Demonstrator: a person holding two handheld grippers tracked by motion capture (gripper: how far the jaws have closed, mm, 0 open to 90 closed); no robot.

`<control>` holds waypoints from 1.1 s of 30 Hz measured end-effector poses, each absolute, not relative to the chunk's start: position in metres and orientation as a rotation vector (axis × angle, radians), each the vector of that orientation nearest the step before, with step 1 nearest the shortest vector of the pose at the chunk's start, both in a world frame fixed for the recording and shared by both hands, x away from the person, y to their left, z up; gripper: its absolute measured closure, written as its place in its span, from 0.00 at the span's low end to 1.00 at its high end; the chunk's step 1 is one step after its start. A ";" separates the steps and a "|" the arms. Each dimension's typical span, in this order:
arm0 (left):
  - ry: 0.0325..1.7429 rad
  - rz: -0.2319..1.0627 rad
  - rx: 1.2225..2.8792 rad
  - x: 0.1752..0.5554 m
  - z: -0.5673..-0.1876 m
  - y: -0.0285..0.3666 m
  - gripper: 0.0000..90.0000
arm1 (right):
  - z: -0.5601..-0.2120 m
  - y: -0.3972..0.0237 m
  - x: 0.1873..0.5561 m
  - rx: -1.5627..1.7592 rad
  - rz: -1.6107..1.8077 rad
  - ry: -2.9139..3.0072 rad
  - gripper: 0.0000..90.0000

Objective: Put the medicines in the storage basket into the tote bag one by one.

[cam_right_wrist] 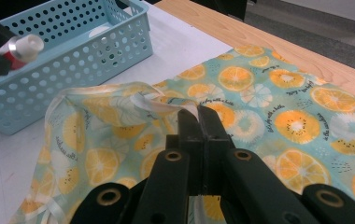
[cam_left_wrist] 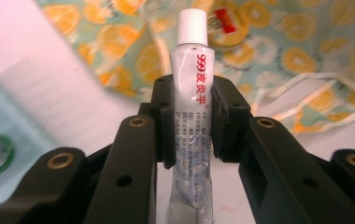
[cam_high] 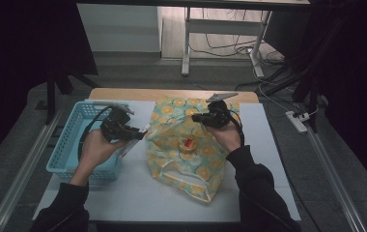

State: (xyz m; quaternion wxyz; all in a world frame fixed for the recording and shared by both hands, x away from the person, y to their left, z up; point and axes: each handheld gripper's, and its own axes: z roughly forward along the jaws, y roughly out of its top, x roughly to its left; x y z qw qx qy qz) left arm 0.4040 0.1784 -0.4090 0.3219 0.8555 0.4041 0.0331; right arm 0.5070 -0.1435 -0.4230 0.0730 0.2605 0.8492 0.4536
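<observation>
A white ointment tube with a white cap and red print stands between the pads of my left gripper, which is shut on it. In the high view this gripper holds the tube just left of the orange-print bag, cap toward the bag. My right gripper is shut on the bag's upper edge and lifts it, so the mouth gapes to the left. A round tin with a red label lies at the bag's middle. The right gripper view shows its closed jaws pinching the fabric.
A light blue perforated basket stands at the table's left, behind my left hand; something white lies in it. The bag rests on a white mat, with a wooden table edge at the back.
</observation>
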 end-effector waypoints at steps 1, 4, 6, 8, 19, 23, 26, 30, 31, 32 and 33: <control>1.051 0.083 2.249 0.405 -0.408 0.174 0.82 | -0.423 -0.144 0.507 0.784 1.363 2.550 1.00; 1.021 0.076 2.264 0.409 -0.407 0.160 0.82 | -0.422 -0.144 0.508 0.787 1.367 2.546 1.00; 1.001 0.071 2.268 0.411 -0.406 0.151 0.82 | -0.421 -0.143 0.508 0.787 1.367 2.545 1.00; 0.984 0.070 2.280 0.413 -0.406 0.142 0.82 | -0.421 -0.143 0.508 0.783 1.367 2.545 1.00; 0.914 0.057 2.326 0.425 -0.413 0.095 0.82 | -0.419 -0.142 0.508 0.783 1.372 2.540 1.00; 0.891 0.057 2.347 0.432 -0.417 0.079 0.82 | -0.418 -0.143 0.508 0.789 1.372 2.538 1.00; 0.882 0.056 2.353 0.436 -0.421 0.069 0.82 | -0.417 -0.143 0.509 0.788 1.374 2.532 1.00; 0.886 0.077 2.372 0.443 -0.429 0.060 0.82 | -0.416 -0.144 0.509 0.798 1.375 2.528 1.00; 0.886 0.082 2.376 0.445 -0.430 0.058 0.82 | -0.416 -0.144 0.510 0.797 1.376 2.526 1.00; 0.892 0.086 2.377 0.447 -0.432 0.057 0.82 | -0.416 -0.144 0.510 0.800 1.375 2.525 1.00; 0.893 0.090 2.378 0.449 -0.434 0.056 0.82 | -0.417 -0.144 0.510 0.802 1.378 2.524 1.00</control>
